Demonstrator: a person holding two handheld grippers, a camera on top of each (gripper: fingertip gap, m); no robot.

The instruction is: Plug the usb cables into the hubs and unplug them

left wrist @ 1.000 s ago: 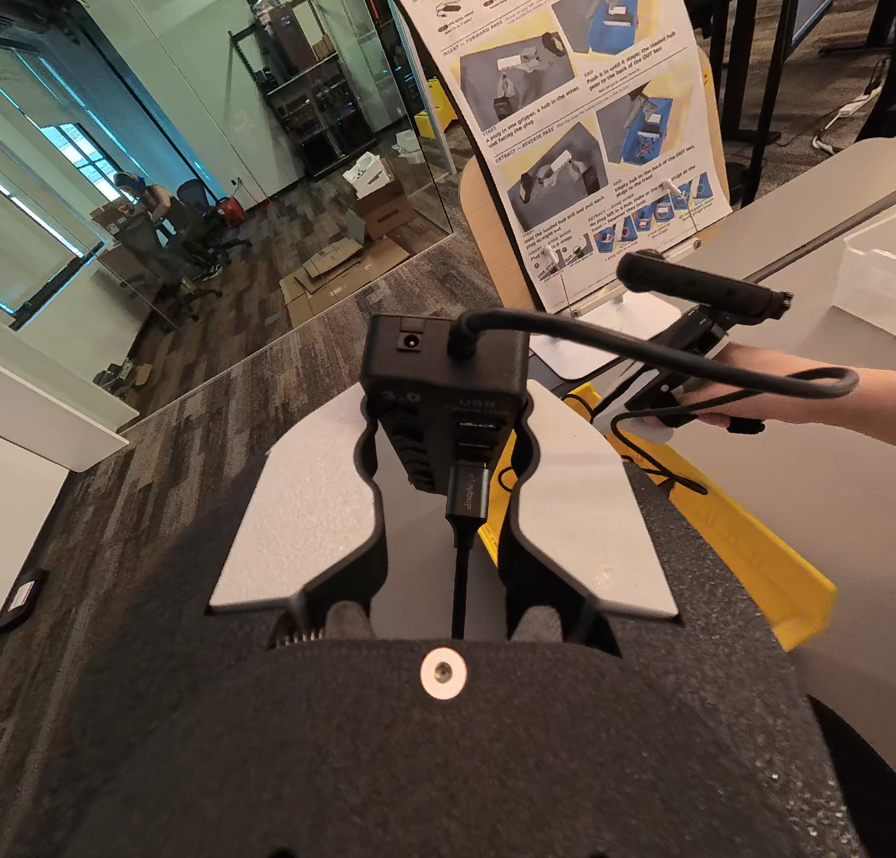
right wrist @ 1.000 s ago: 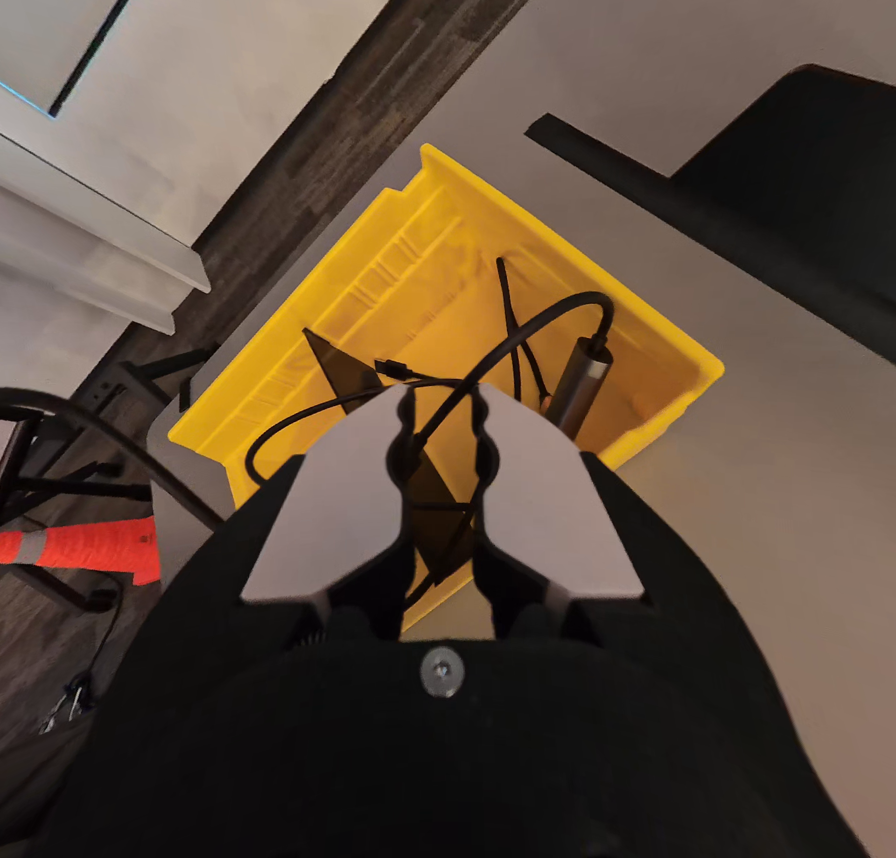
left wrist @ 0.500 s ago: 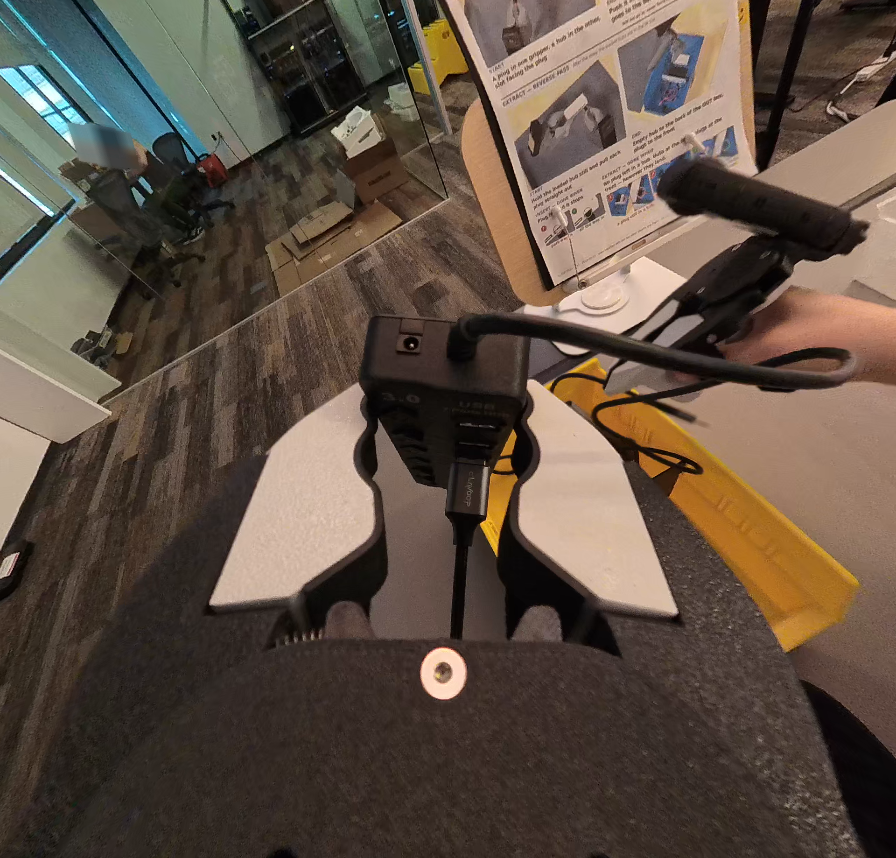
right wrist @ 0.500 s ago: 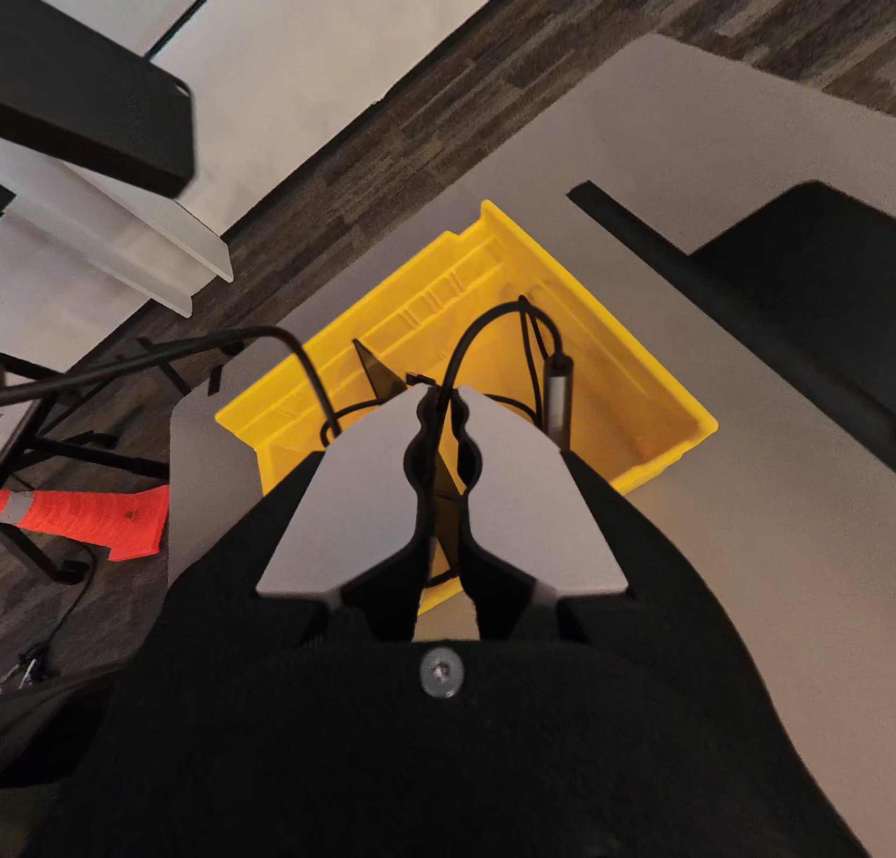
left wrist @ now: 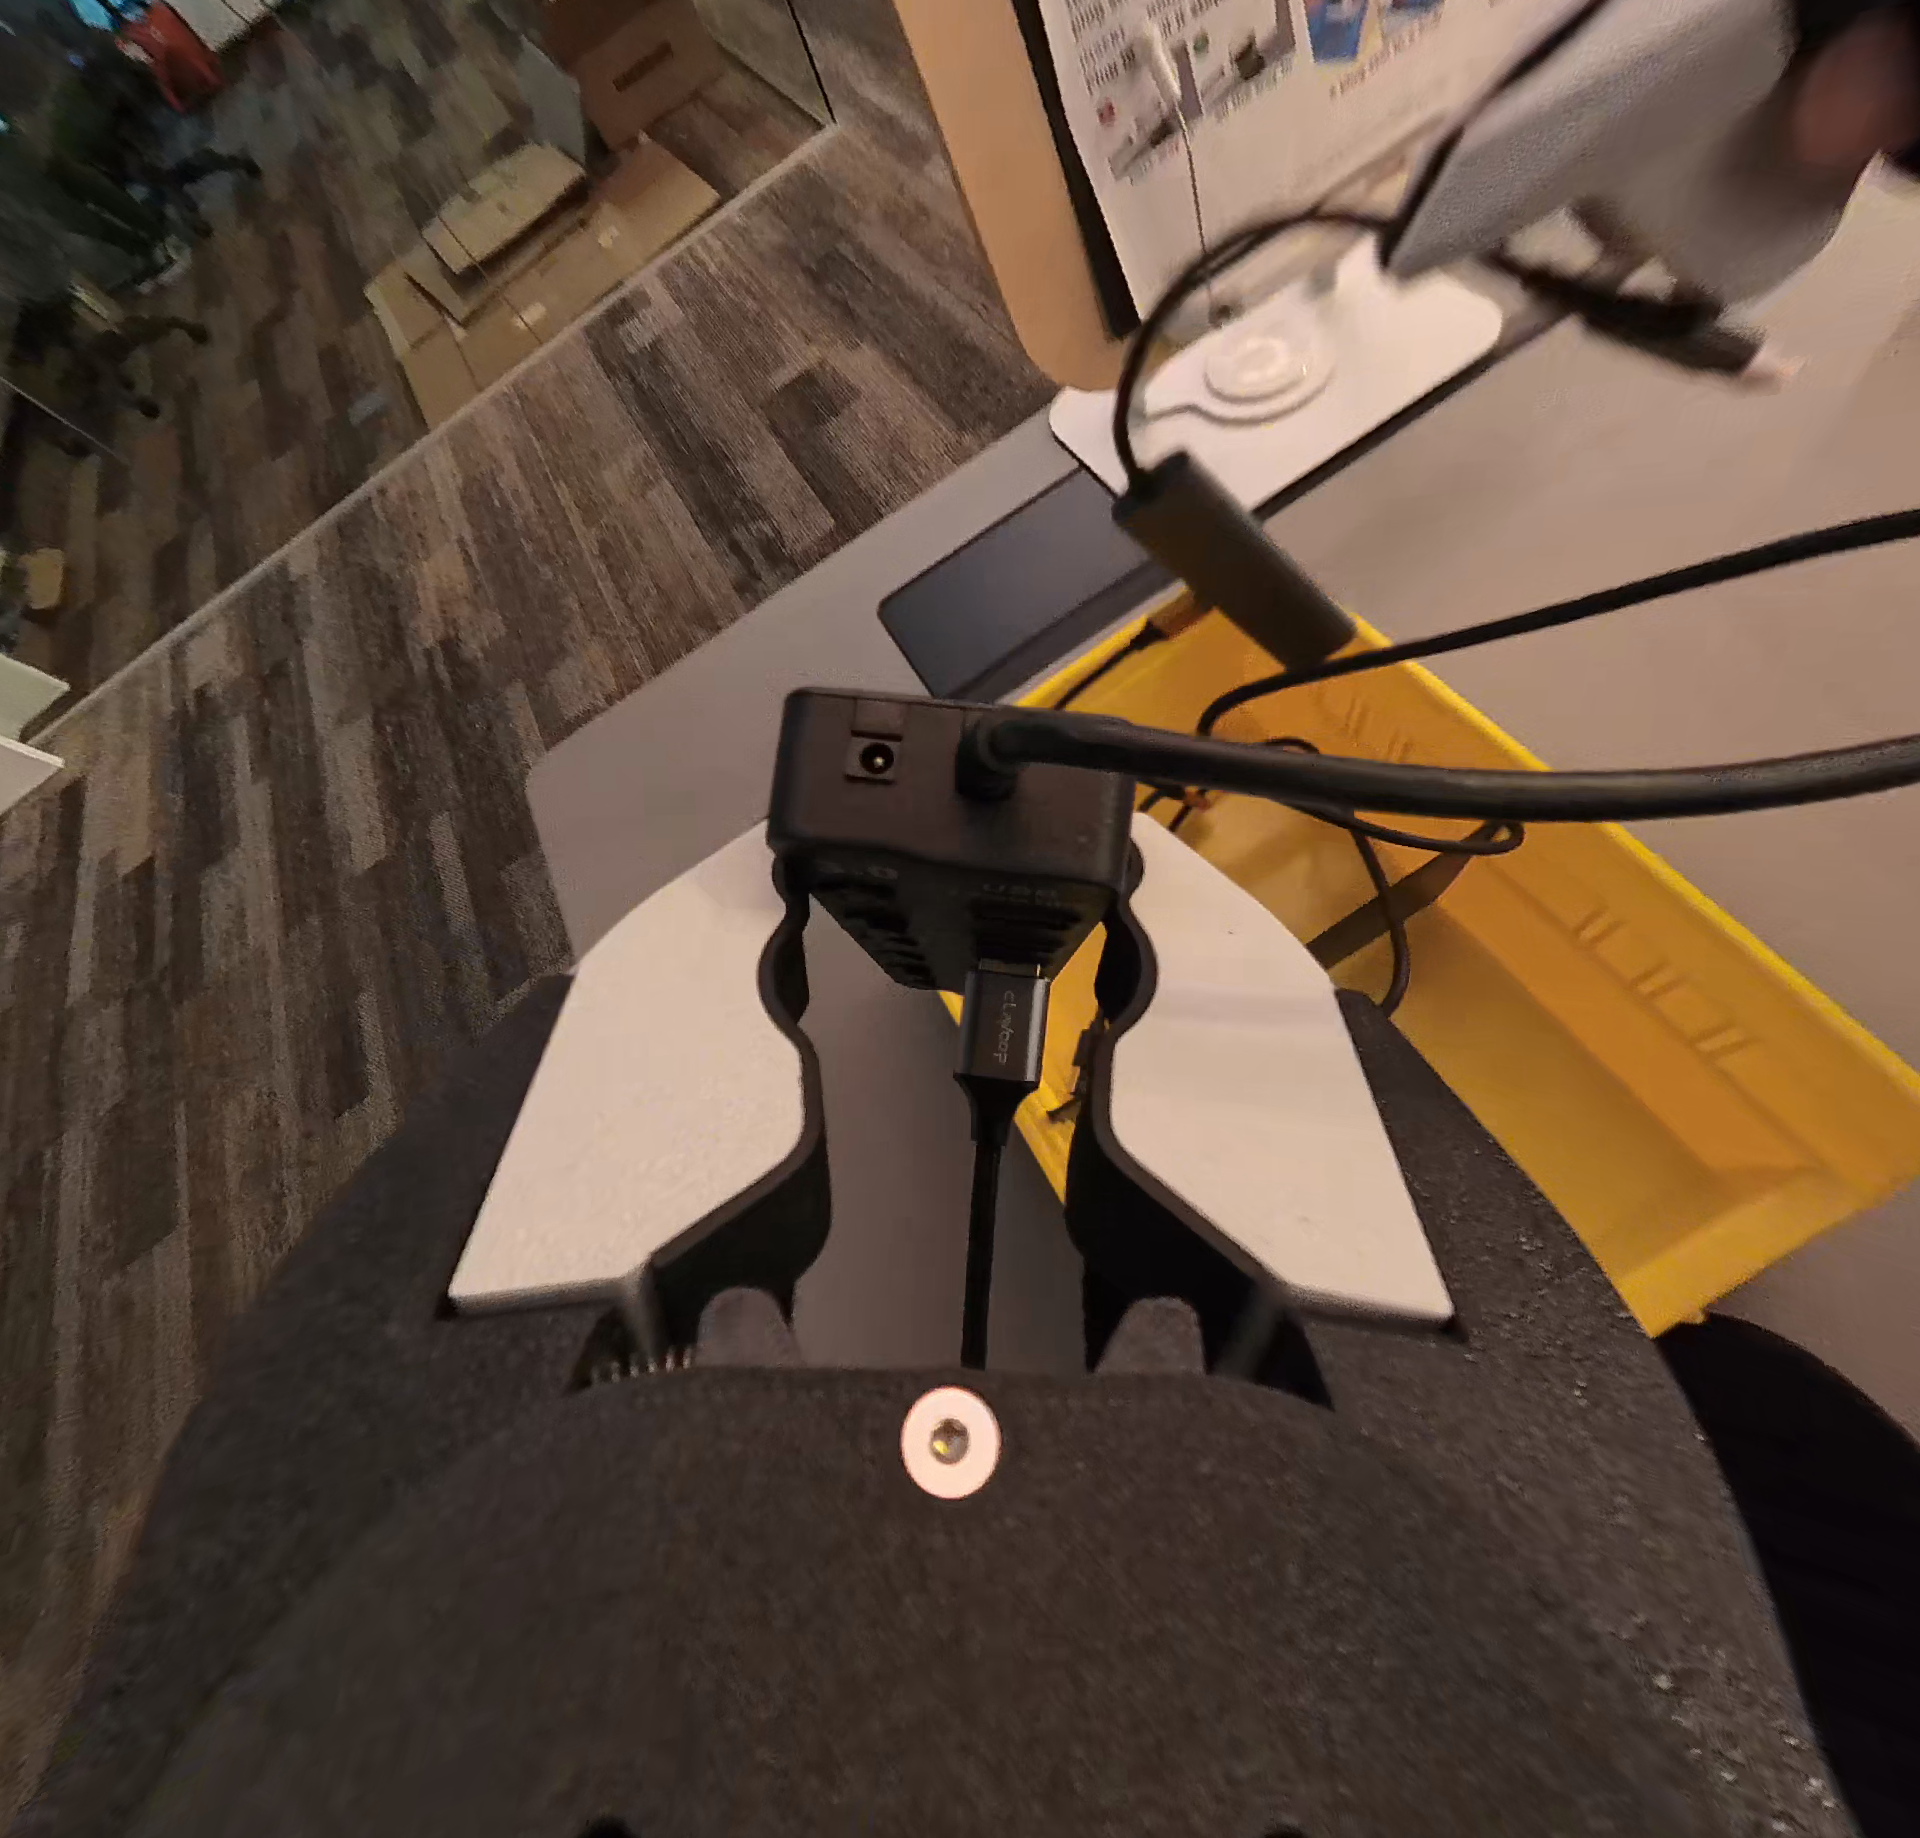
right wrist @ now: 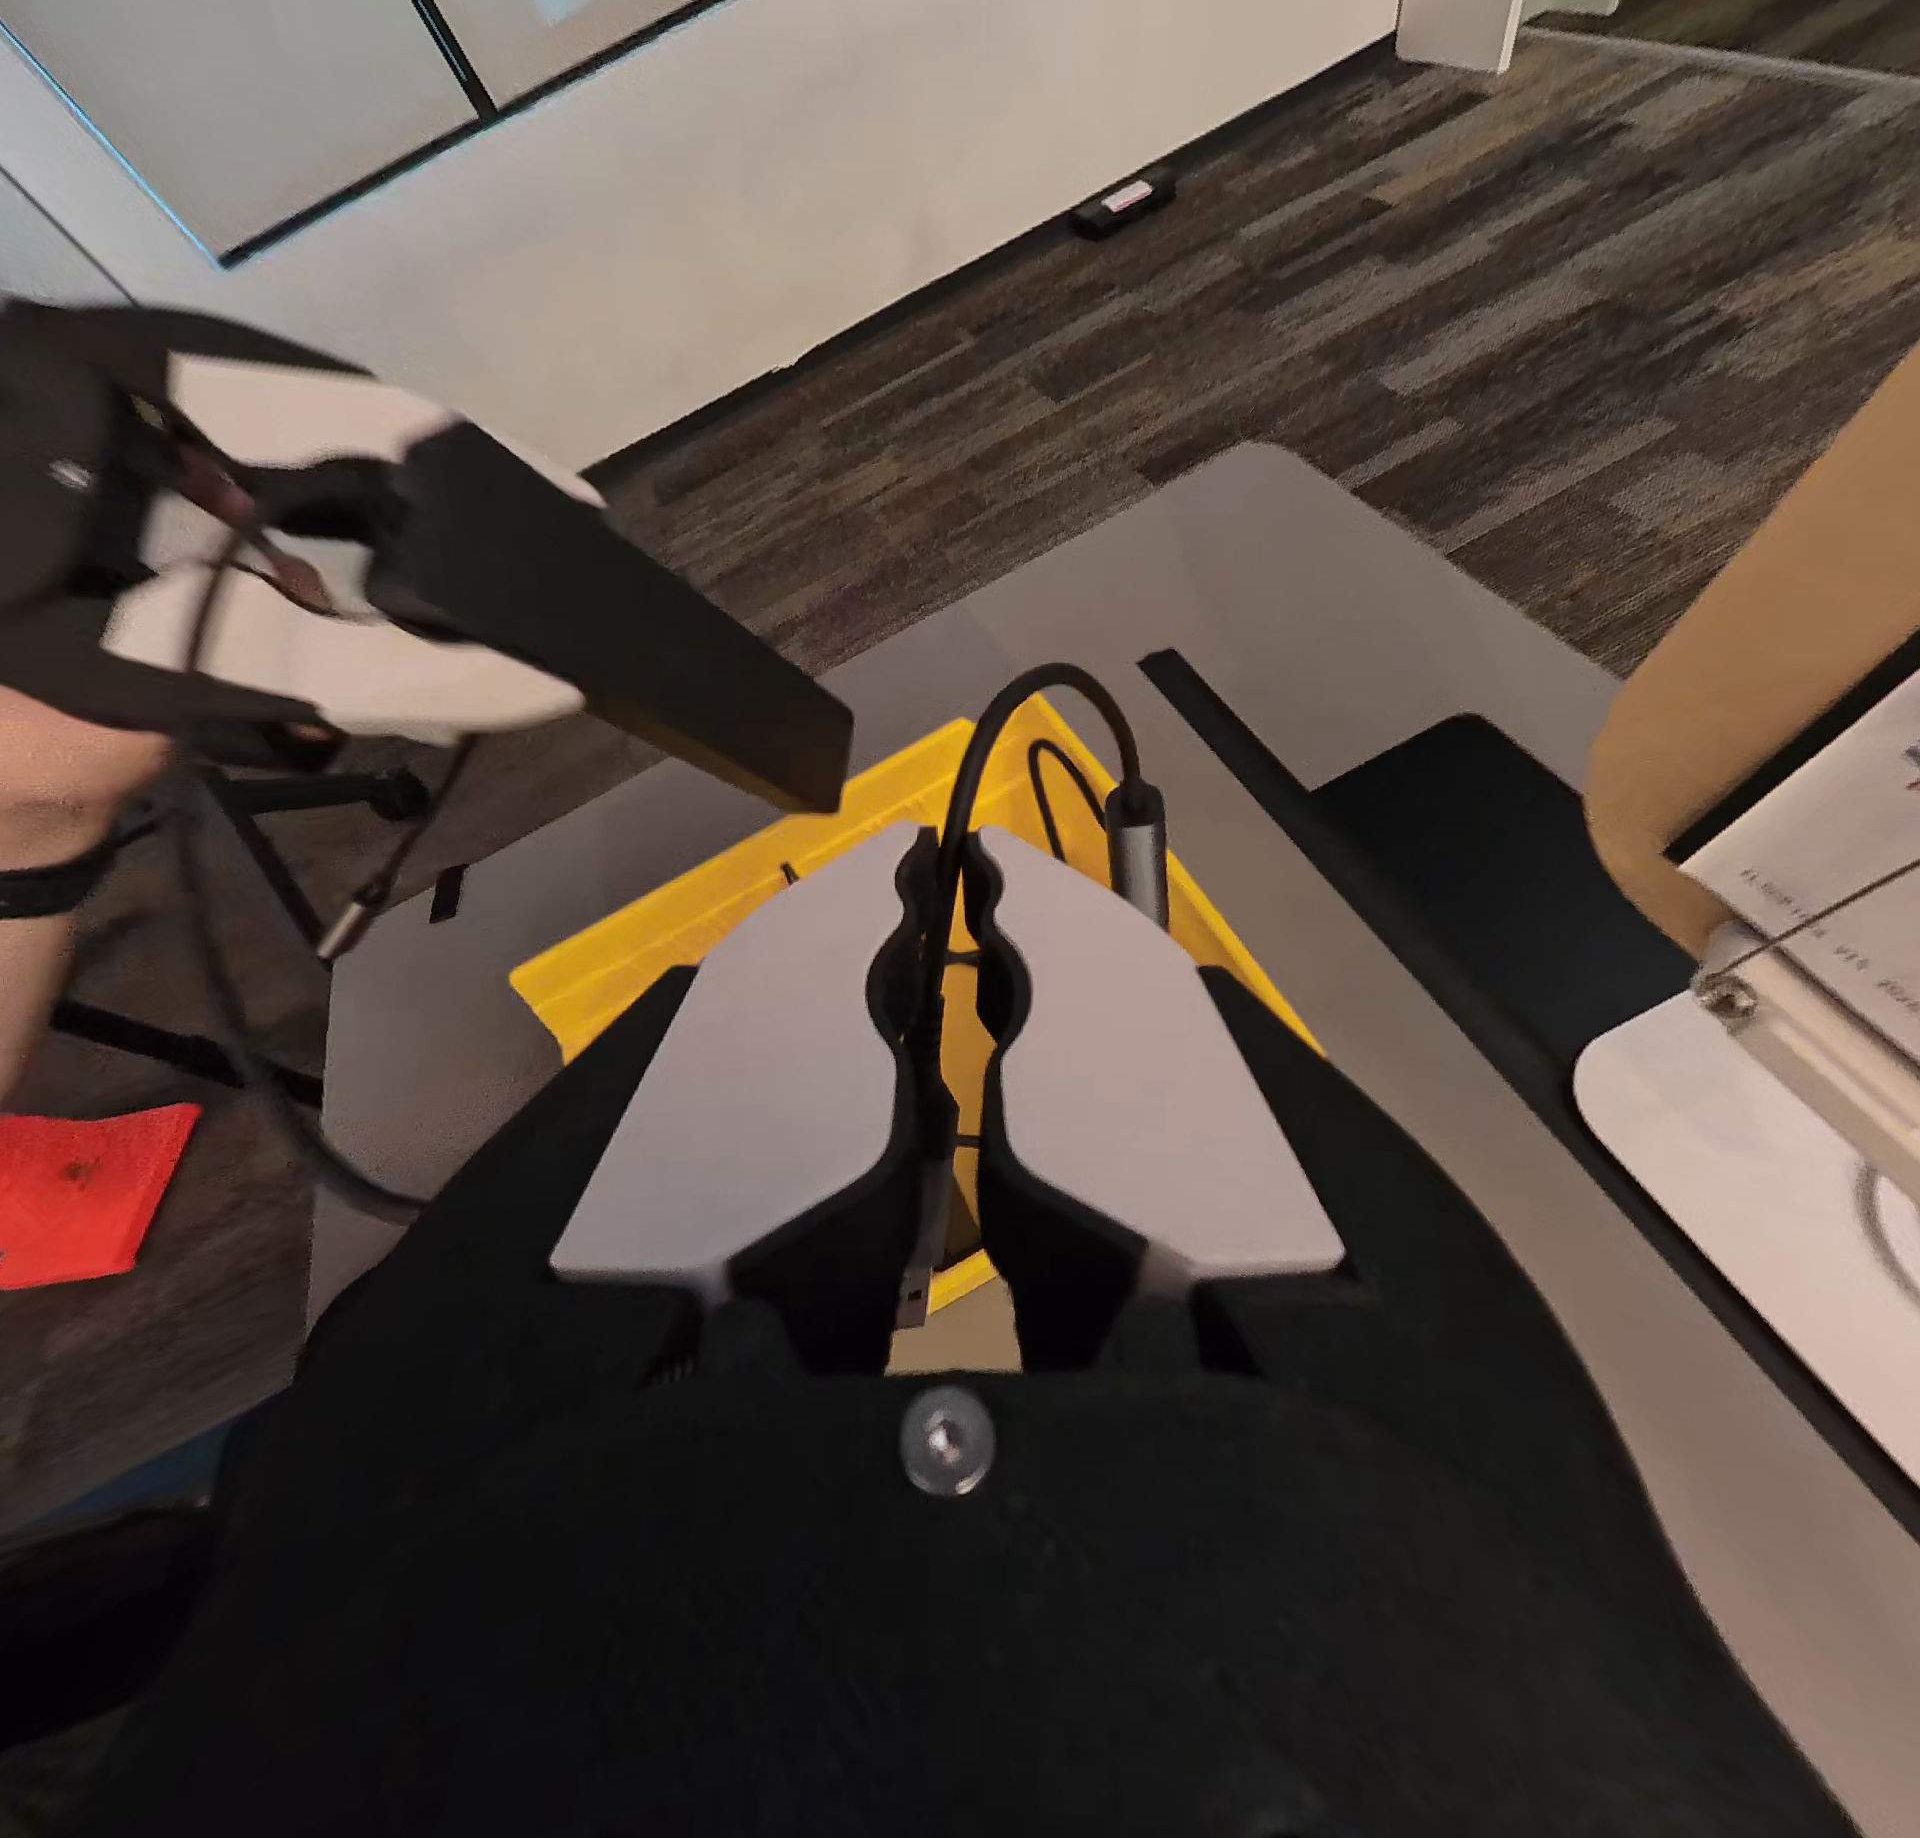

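Between the two pale fingers of the left gripper (left wrist: 951, 915), a black USB hub (left wrist: 951, 832) was clamped by its sides, raised above the near corner of the grey table (left wrist: 1621, 562). A dark USB plug (left wrist: 1000, 1028) sat in one of the hub's ports on the face turned toward the camera, its thin cable running back between the fingers. From the hub's far end a thicker black cable (left wrist: 1455, 775) led off to the right.

Beyond and to the right, an open yellow bin (left wrist: 1558, 1040) rested on the table with loose thin cables lying inside. Above its far rim hung a slim grey adapter hub (left wrist: 1236, 575), dangling on its own cable. That cable passed up into the right gripper (right wrist: 948, 848), whose fingers were nearly together and pinching it; the plug end (right wrist: 920, 1269) lay back between the fingers, toward the camera. In the left wrist view the right gripper appeared only as a blurred shape at the upper right. A white-based stand (left wrist: 1278, 386) holding a printed sheet stood at the far table edge.
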